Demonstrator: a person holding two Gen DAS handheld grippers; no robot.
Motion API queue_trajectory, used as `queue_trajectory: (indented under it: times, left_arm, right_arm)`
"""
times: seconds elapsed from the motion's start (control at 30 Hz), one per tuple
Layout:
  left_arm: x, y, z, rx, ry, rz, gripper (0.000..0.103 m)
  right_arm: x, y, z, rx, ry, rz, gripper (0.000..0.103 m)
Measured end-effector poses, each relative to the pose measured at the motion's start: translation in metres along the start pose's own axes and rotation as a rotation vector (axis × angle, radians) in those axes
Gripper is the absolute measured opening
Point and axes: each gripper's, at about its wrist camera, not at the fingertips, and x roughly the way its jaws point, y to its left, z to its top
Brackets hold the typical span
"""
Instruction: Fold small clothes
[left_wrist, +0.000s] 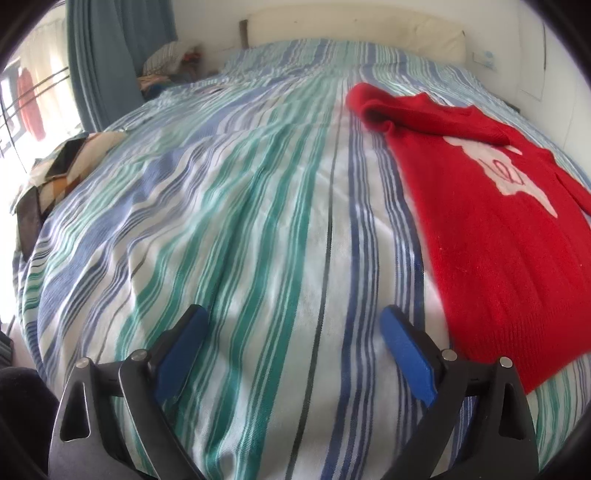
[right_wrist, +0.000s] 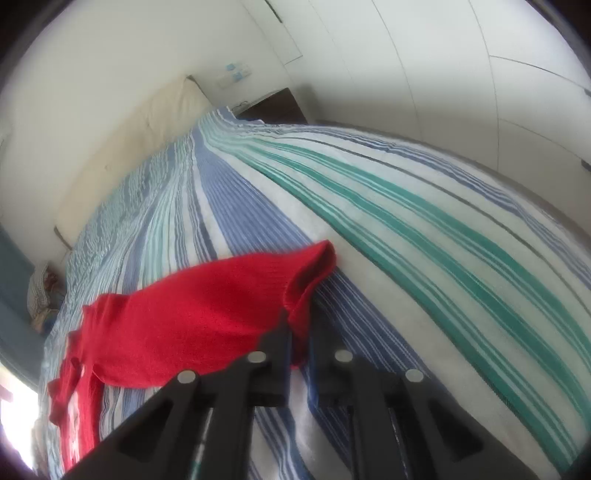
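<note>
Red sweater sleeve pinched by right gripper; body at 9 o'clock. Left gripper spread, empty. Risk: knit slippage, uneven fold if pulled one-sided.

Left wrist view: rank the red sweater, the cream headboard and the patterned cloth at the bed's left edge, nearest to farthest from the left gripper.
From the left gripper, which is open over the striped bedspread:
1. red sweater, close on the right.
2. patterned cloth, left edge, farther back.
3. cream headboard, far end of the bed.

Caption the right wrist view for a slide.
Right gripper pinches the red sweater's sleeve above the striped bedspread.
</note>
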Motion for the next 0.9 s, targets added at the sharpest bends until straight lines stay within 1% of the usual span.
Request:
queue_trajectory:
  times: [0.07, 0.17, 0.27, 0.47, 0.53, 0.63, 0.67, 0.7, 0.73, 0.77, 0.8, 0.83, 0.87, 0.9]
  left_arm:
    - [0.001, -0.002, -0.001, 0.014, -0.006, 0.017, 0.097]
    - [0.006, -0.003, -0.001, 0.014, -0.005, 0.034, 0.101]
    - [0.008, -0.001, -0.002, -0.003, -0.007, 0.033, 0.102]
    - [0.009, -0.001, -0.004, -0.001, -0.015, 0.025, 0.103]
    - [0.01, 0.0, -0.004, -0.001, -0.013, 0.02, 0.103]
    - [0.01, 0.0, -0.003, -0.001, -0.012, 0.017, 0.103]
    - [0.01, 0.0, -0.003, -0.001, -0.012, 0.018, 0.103]
    - [0.01, 0.0, -0.003, 0.0, -0.013, 0.018, 0.103]
    - [0.009, 0.0, -0.003, 0.001, -0.013, 0.018, 0.103]
    - [0.009, 0.0, -0.004, 0.0, -0.013, 0.017, 0.103]
    - [0.009, 0.0, -0.004, 0.0, -0.013, 0.017, 0.103]
    - [0.009, 0.0, -0.004, 0.0, -0.012, 0.017, 0.103]
    - [0.01, 0.0, -0.004, -0.001, -0.01, 0.017, 0.103]
    - [0.01, 0.0, -0.004, -0.002, -0.008, 0.016, 0.103]
  right_arm:
    - [0.002, -0.003, 0.002, 0.021, 0.006, 0.005, 0.006]
    - [0.004, -0.001, 0.002, 0.009, 0.012, -0.013, 0.006]
    - [0.006, -0.003, 0.003, 0.019, 0.018, -0.024, 0.006]
    - [0.01, 0.005, 0.0, -0.021, 0.012, -0.104, 0.006]
    - [0.009, 0.005, 0.0, -0.028, 0.007, -0.113, 0.005]
    - [0.007, 0.002, -0.001, -0.018, -0.004, -0.102, 0.008]
    - [0.004, 0.002, -0.001, -0.018, -0.01, -0.104, 0.01]
    - [0.0, 0.001, -0.002, -0.019, -0.021, -0.113, 0.016]
    - [-0.004, 0.002, -0.003, -0.02, -0.038, -0.131, 0.019]
    - [-0.009, 0.001, -0.004, -0.019, -0.057, -0.153, 0.028]
    - [-0.016, 0.0, -0.005, -0.013, -0.076, -0.172, 0.044]
    - [-0.023, -0.002, -0.005, -0.004, -0.099, -0.192, 0.052]
    - [-0.032, -0.003, -0.006, 0.006, -0.128, -0.215, 0.065]
    - [-0.041, -0.004, -0.006, 0.014, -0.16, -0.24, 0.069]
